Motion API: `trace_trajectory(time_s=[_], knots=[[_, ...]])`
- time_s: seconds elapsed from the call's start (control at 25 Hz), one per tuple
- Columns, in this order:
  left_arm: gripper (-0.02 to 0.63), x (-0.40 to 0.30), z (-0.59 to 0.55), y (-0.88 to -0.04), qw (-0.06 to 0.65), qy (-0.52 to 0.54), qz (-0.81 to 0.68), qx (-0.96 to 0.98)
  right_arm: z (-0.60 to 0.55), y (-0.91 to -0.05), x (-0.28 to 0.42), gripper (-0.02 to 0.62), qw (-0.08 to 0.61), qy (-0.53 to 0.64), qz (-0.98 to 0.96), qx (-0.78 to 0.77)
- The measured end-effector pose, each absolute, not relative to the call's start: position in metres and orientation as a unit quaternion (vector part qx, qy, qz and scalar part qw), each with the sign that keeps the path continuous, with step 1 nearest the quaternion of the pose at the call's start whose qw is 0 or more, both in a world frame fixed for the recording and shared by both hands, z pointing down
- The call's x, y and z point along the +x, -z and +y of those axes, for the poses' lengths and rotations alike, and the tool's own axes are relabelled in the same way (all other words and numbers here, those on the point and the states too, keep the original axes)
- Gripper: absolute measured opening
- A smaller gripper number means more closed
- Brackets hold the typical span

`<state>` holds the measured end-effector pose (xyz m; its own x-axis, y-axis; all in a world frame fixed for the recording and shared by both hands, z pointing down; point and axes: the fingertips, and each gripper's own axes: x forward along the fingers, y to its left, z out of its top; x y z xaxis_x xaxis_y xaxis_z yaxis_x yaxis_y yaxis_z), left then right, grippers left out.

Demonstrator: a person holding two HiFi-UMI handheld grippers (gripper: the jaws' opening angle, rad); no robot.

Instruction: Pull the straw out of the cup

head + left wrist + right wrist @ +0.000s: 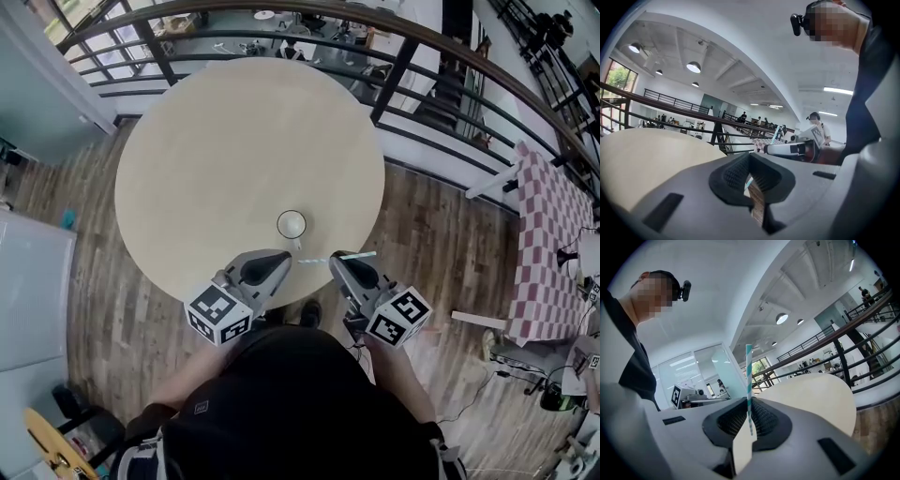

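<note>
- Nearest us: our black-shirted torso, at 6 o'clock in the head view.
- Next out, the marker cubes: L cube at 7 o'clock, R cube at 5 o'clock.
- R gripper: jaws pinched on the straw. In the right gripper view we see the teal-and-white stripes standing upright betw. the pads.
- L gripper: jaws nearly together, with the straw's tip in the narrow gap betw. the pads.
- The straw lies roughly level, spanning both grippers over the table's 6 o'clock edge, fully out of the cup. One end pokes past the R gripper toward 3 o'clock.
- Cup: white, upright on the table, just at 12 o'clock of the straw's L end, not touching it.
- Table: pale, round top.
- Far: a dark railing curves from 10 to 2 o'clock. A red checked cloth sits at 3 o'clock.
</note>
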<state>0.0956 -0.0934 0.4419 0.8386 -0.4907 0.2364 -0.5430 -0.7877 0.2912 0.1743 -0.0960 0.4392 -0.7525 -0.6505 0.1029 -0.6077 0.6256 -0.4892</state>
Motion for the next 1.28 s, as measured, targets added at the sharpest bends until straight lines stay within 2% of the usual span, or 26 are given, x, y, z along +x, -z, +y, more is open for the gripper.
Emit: trace_trajectory(time_s=[1.28], knots=[[0.008, 0.055, -0.112, -0.458, 0.182, -0.061, -0.343, 0.92, -0.129, -0.46, 0.139, 0.04, -0.002, 0.27, 0.917, -0.293]])
